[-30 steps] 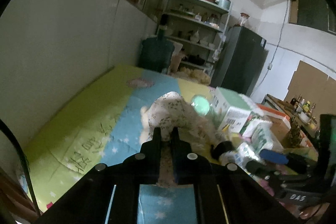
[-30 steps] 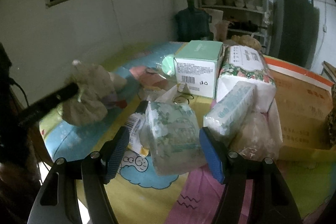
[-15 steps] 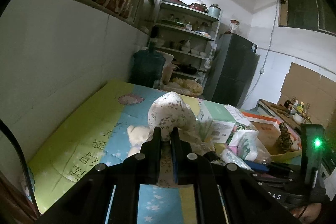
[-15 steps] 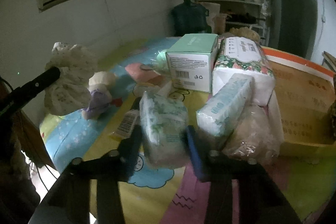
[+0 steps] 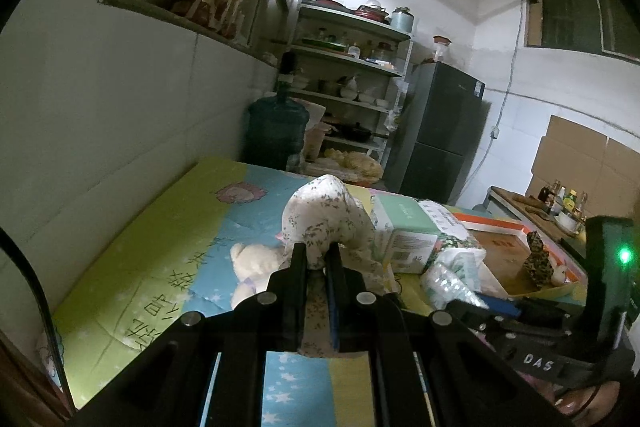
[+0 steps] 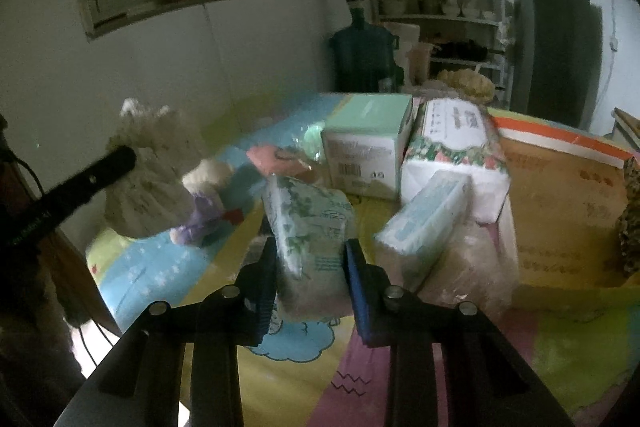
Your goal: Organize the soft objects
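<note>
The left gripper (image 5: pixel 316 259) is clamped on a floral cloth bundle (image 5: pixel 326 215), its two fingers pressed close together with the fabric pinched between them; the bundle hangs clear above the bench (image 5: pixel 168 227), over a small cream plush toy (image 5: pixel 256 261) that lies on the blue patch of the mat. The right gripper (image 6: pixel 310 259) is closed on a soft pack of tissues (image 6: pixel 310 223) with a leaf print, the blue pads squeezing its lower part; whether the pack is off the surface yet is hard to tell, as this view is blurred. Just beside it, to the right, a pale blue tissue pack (image 6: pixel 428 215) leans on a larger wrapped pack (image 6: pixel 452 143), and a green box (image 6: pixel 366 143) stands behind; an orange-edged cardboard tray (image 6: pixel 560 187) lies further right.

The step in hand seems to be the carry: both soft things are gripped and neither is set down in a sorted place. Where they belong is not shown. The next move probably calls for keeping the squeeze gentle so the tissue pack does not slip, lifting it free of its neighbours, and choosing one spot for each item; the dangling cloth could brush the plush toy below.
</note>
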Tool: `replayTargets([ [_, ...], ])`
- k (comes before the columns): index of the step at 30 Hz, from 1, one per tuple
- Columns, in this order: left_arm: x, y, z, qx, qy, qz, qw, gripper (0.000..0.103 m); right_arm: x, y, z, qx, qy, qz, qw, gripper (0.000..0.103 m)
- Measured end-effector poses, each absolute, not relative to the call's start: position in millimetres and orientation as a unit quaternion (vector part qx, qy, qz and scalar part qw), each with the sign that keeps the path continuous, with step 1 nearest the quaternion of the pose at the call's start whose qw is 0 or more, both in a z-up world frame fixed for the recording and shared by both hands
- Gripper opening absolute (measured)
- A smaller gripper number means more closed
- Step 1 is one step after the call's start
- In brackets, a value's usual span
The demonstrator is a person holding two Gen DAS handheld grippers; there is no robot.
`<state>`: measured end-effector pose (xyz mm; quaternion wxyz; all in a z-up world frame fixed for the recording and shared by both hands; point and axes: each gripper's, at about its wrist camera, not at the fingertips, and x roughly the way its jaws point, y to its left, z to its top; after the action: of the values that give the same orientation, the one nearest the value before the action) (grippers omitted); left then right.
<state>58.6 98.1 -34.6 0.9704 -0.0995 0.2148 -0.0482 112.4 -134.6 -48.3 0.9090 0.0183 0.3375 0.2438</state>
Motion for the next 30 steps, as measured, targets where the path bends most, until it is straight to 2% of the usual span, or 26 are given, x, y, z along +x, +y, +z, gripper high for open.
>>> replayTargets([
  [30, 78.3, 27.0, -8.9, -0.071, 0.202, -0.113, 0.97, 0.009, 102.9, -186.1, -5.5, 0.032, 0.283, 0.21, 0.935, 0.033],
])
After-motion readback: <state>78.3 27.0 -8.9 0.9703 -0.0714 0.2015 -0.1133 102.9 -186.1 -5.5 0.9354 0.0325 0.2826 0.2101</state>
